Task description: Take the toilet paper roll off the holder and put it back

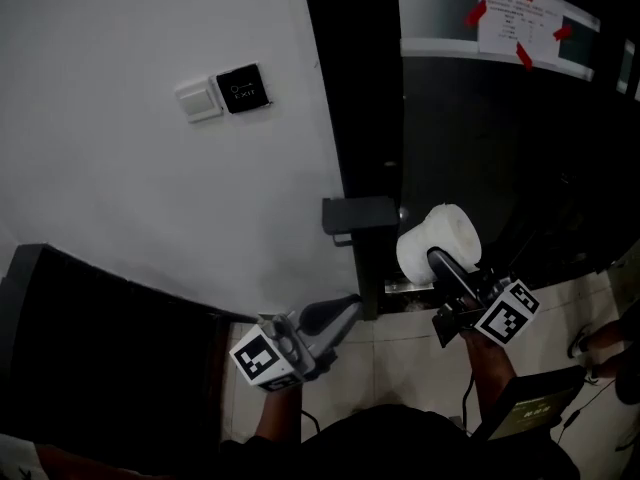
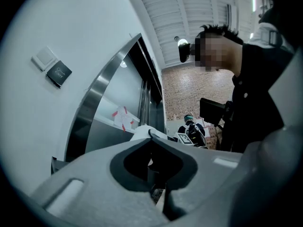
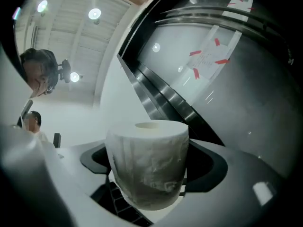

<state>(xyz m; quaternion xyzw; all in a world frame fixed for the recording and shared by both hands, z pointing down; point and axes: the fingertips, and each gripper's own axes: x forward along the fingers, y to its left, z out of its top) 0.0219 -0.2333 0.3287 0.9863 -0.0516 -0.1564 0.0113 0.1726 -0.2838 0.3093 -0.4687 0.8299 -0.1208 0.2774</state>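
My right gripper (image 3: 150, 174) is spread wide, its jaws clamping the toilet paper roll (image 3: 147, 150) by its sides. In that view the roll's long axis stands upright, core opening toward twelve o'clock. My left gripper (image 1: 345, 311), pressed together and empty, sits at the roll's eight o'clock.

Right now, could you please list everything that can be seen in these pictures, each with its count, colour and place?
toilet paper roll: one, white, off the holder, between the right gripper's jaws
holder: one, dark, where the white wall meets the dark door, no roll on it
wall switch: one, white, on the wall
exit button: one, black, beside the wall switch
paper notice: one, white with red tape, on the door
ceiling lights: several, white, overhead
left gripper: one, grey, jaws together, empty, below the holder
right gripper: one, grey, closed on the toilet paper roll
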